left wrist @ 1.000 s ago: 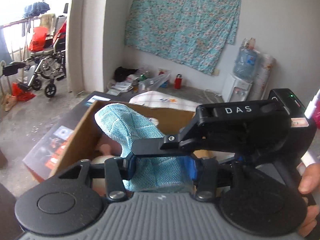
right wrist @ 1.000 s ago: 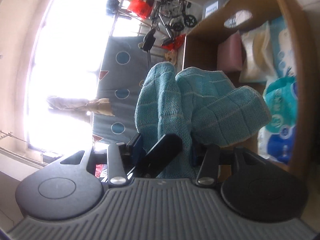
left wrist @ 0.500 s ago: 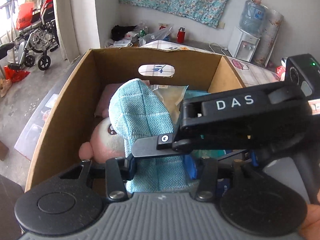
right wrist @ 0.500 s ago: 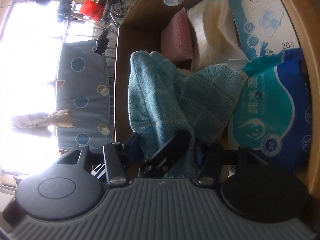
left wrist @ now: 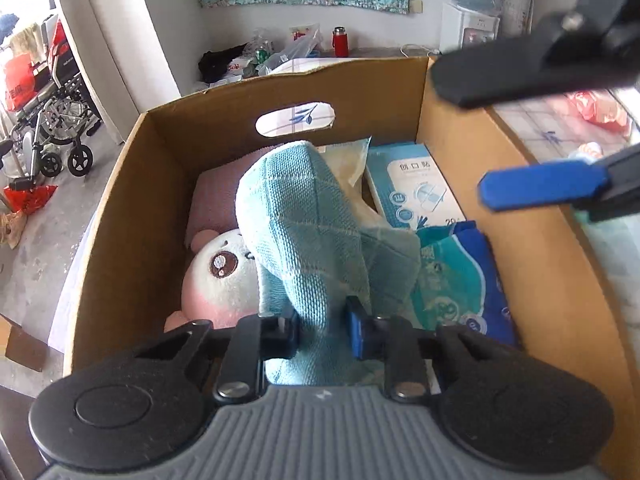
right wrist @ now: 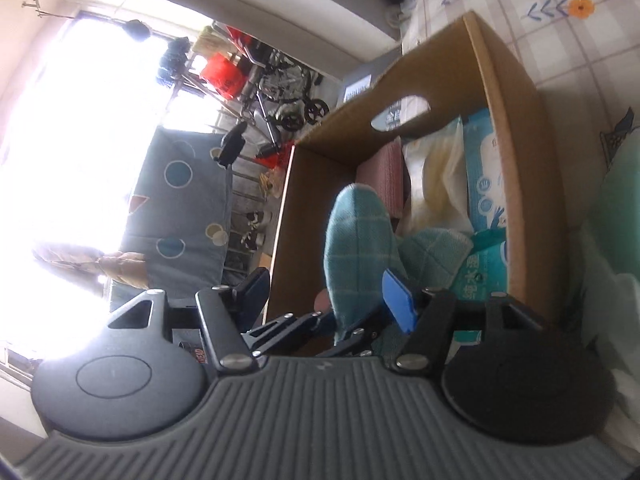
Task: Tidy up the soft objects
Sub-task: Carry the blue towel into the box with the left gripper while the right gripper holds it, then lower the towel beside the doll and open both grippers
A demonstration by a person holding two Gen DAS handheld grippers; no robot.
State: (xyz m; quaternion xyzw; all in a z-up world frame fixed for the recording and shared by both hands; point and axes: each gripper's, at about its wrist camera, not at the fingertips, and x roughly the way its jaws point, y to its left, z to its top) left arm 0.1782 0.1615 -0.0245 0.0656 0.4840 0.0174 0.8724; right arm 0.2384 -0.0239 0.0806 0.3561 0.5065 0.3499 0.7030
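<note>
Left wrist view: the teal towel [left wrist: 304, 240] stands bunched inside the cardboard box [left wrist: 120, 216], over a plush toy [left wrist: 224, 276] at nine o'clock. The left gripper [left wrist: 322, 330] has its jaws closing on the towel; the right gripper [left wrist: 532, 136], at two o'clock, has its jaws opening, empty. Released high, the towel could flop over the rim. A tiled tabletop [left wrist: 540, 120] carries the box; a wheelchair [left wrist: 52, 120] stands beyond.

The teal cloth [left wrist: 316, 240] got lowered into the cardboard box [left wrist: 120, 216]; right gripper [left wrist: 516, 128] jaws are opening, pulled off to the upper right.
</note>
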